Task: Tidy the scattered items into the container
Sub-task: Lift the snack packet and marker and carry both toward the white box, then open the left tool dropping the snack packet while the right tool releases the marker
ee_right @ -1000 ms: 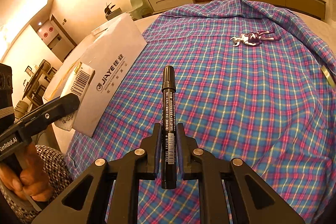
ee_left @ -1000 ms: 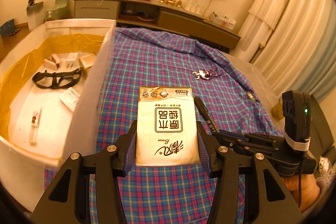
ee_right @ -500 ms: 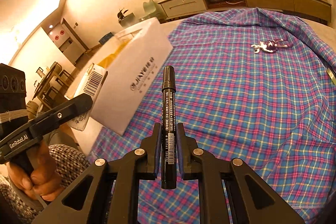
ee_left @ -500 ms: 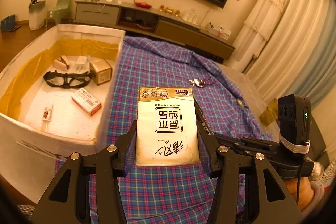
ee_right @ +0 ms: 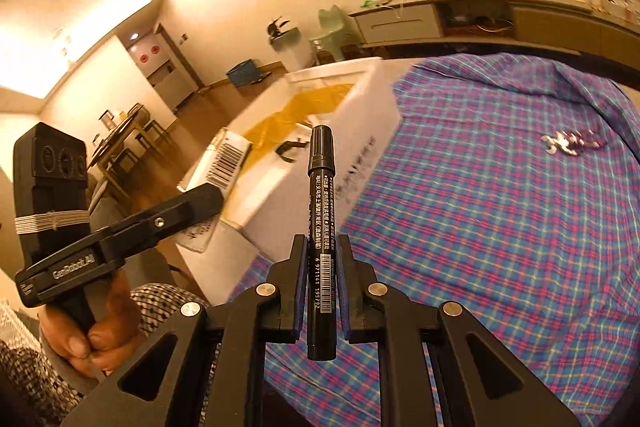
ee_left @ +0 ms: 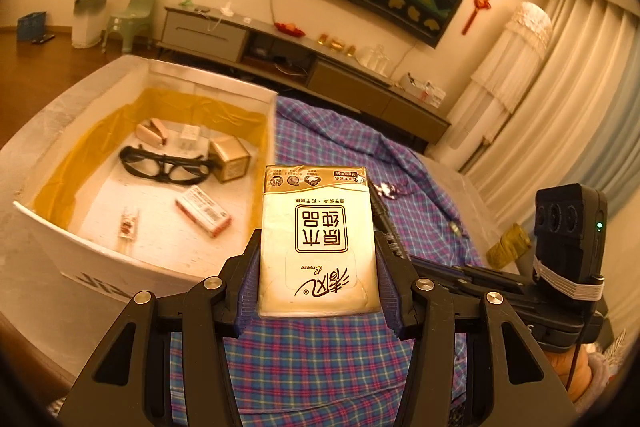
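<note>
My left gripper (ee_left: 318,267) is shut on a white and gold tissue pack (ee_left: 318,239), held in the air just right of the white box (ee_left: 208,83). The box has a yellow lining and holds black glasses (ee_left: 164,165), a gold carton (ee_left: 230,159), an orange and white packet (ee_left: 202,215) and other small items. My right gripper (ee_right: 322,259) is shut on a black marker pen (ee_right: 320,227), held upright above the plaid cloth (ee_right: 500,219). The box shows left of the pen in the right wrist view (ee_right: 360,131). The left gripper with its pack also shows there (ee_right: 176,215).
A small purple and silver toy figure (ee_right: 572,143) lies on the plaid cloth; it also shows in the left wrist view (ee_left: 390,189). A small metal piece (ee_left: 454,227) lies near the cloth's right edge. A long TV cabinet (ee_left: 304,67) stands behind.
Both grippers have risen and tilted up with their loads still held. The box now lies lower in both views and its inside shows more fully.
</note>
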A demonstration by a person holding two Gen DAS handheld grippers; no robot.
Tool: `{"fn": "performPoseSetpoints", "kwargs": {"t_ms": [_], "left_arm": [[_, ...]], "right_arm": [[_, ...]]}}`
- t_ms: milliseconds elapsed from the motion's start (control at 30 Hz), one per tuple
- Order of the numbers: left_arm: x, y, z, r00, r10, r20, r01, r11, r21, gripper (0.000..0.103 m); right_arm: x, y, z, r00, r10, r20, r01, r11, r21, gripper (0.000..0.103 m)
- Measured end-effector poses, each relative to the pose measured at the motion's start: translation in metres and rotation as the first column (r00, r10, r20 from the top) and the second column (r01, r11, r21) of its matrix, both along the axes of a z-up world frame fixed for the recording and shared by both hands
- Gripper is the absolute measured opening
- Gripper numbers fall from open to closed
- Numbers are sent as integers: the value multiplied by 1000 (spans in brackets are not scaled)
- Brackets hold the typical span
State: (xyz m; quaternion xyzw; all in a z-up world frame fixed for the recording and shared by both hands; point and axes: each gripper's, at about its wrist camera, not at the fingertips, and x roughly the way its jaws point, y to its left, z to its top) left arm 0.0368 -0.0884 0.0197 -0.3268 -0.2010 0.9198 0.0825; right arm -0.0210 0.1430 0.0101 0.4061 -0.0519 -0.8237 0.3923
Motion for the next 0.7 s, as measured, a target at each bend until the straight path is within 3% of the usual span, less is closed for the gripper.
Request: {"fn": "performPoseSetpoints", "kwargs": {"t_ms": [700], "left_arm": [[-17, -111, 17, 993, 120, 4, -120, 993, -15, 53]], "right_arm": [[-19, -100, 22, 988, 149, -31, -148, 989, 23, 15]]}}
